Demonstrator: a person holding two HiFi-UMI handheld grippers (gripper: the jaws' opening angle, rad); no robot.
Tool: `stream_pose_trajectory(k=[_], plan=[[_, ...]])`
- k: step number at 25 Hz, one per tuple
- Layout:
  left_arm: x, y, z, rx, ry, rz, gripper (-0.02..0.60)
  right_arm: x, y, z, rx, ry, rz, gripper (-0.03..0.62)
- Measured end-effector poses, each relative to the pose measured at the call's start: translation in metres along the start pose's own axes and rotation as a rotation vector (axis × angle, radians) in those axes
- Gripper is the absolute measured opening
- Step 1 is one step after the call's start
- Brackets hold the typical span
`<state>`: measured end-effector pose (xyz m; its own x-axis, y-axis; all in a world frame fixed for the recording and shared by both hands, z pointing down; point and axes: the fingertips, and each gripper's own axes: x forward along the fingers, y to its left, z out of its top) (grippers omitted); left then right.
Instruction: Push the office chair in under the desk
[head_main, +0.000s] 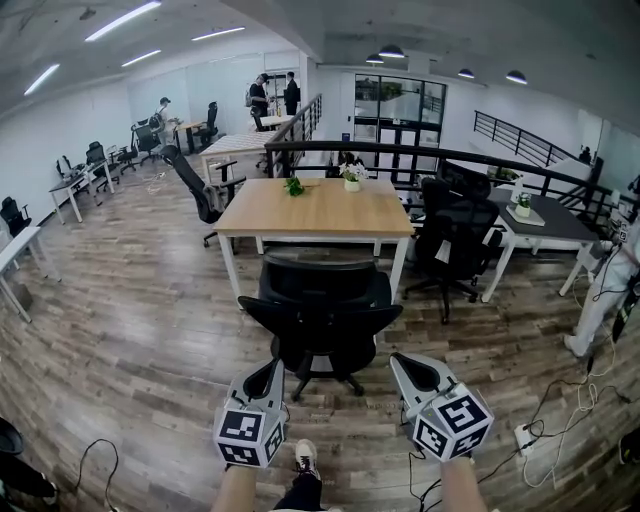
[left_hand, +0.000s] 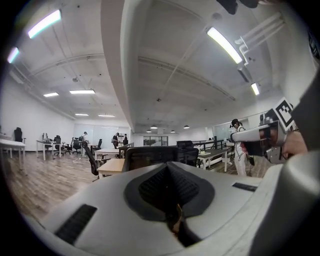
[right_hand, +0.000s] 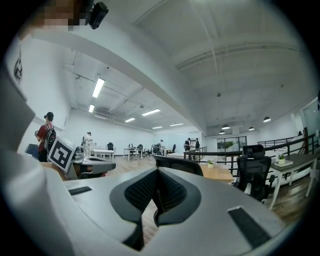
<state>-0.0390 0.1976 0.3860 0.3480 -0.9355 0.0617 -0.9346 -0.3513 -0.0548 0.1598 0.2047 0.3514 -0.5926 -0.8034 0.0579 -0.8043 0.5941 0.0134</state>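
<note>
The black office chair stands on the wooden floor just in front of the light wooden desk, its back toward me and its seat outside the desk's edge. My left gripper and right gripper hover side by side just behind the chair, apart from it, both shut with nothing between the jaws. In the left gripper view the chair back rises past the shut left gripper, and the desk shows beside it. The right gripper view shows the chair back and the desk beyond the right gripper.
A second black chair stands at the desk's right, beside a grey desk. Two small plants sit on the wooden desk. A black railing runs behind. Cables and a power strip lie at the right. A person in white stands at the far right.
</note>
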Motion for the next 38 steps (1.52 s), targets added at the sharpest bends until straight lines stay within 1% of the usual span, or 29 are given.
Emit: stream_pose_trajectory(k=[3, 5, 6, 9, 10, 14, 16, 21, 23, 26, 29, 31, 32, 35, 38], plan=[[0.014, 0.008, -0.001, -0.021, -0.012, -0.007, 0.009, 0.014, -0.007, -0.002, -0.004, 0.006, -0.001, 0.021], [0.025, 0.013, -0.002, -0.016, -0.015, -0.013, 0.011, 0.024, -0.012, -0.005, -0.007, 0.008, 0.005, 0.021], [0.030, 0.016, -0.005, -0.003, -0.006, -0.010, 0.011, 0.030, -0.014, -0.007, -0.012, 0.012, 0.004, 0.021], [0.050, 0.028, -0.014, 0.067, 0.042, 0.015, 0.009, 0.051, -0.022, -0.013, -0.022, 0.030, 0.002, 0.021], [0.057, 0.032, -0.016, 0.075, 0.052, 0.016, 0.009, 0.059, -0.025, -0.014, -0.020, 0.034, 0.003, 0.021], [0.088, 0.052, -0.023, 0.024, 0.064, -0.003, 0.009, 0.094, -0.041, -0.020, -0.021, 0.056, 0.014, 0.020], [0.102, 0.064, -0.025, 0.005, 0.065, 0.000, 0.011, 0.111, -0.050, -0.021, -0.017, 0.063, 0.010, 0.020], [0.137, 0.087, -0.027, -0.005, 0.069, 0.010, 0.019, 0.146, -0.081, -0.026, 0.015, 0.070, -0.044, 0.021], [0.148, 0.095, -0.029, -0.007, 0.074, 0.019, 0.032, 0.156, -0.096, -0.029, 0.027, 0.067, -0.081, 0.021], [0.162, 0.111, -0.033, -0.013, 0.088, 0.029, 0.035, 0.171, -0.114, -0.034, 0.045, 0.073, -0.130, 0.023], [0.175, 0.128, -0.034, -0.021, 0.102, 0.045, 0.043, 0.186, -0.122, -0.040, 0.060, 0.105, -0.141, 0.023], [0.183, 0.135, -0.036, -0.027, 0.113, 0.048, 0.076, 0.194, -0.125, -0.046, 0.062, 0.124, -0.140, 0.025], [0.187, 0.137, -0.038, -0.029, 0.118, 0.046, 0.081, 0.197, -0.127, -0.049, 0.061, 0.135, -0.138, 0.029], [0.199, 0.139, -0.042, -0.025, 0.136, 0.039, 0.106, 0.206, -0.132, -0.059, 0.051, 0.175, -0.132, 0.099], [0.208, 0.144, -0.049, -0.018, 0.155, 0.044, 0.148, 0.213, -0.141, -0.068, 0.050, 0.201, -0.151, 0.139]])
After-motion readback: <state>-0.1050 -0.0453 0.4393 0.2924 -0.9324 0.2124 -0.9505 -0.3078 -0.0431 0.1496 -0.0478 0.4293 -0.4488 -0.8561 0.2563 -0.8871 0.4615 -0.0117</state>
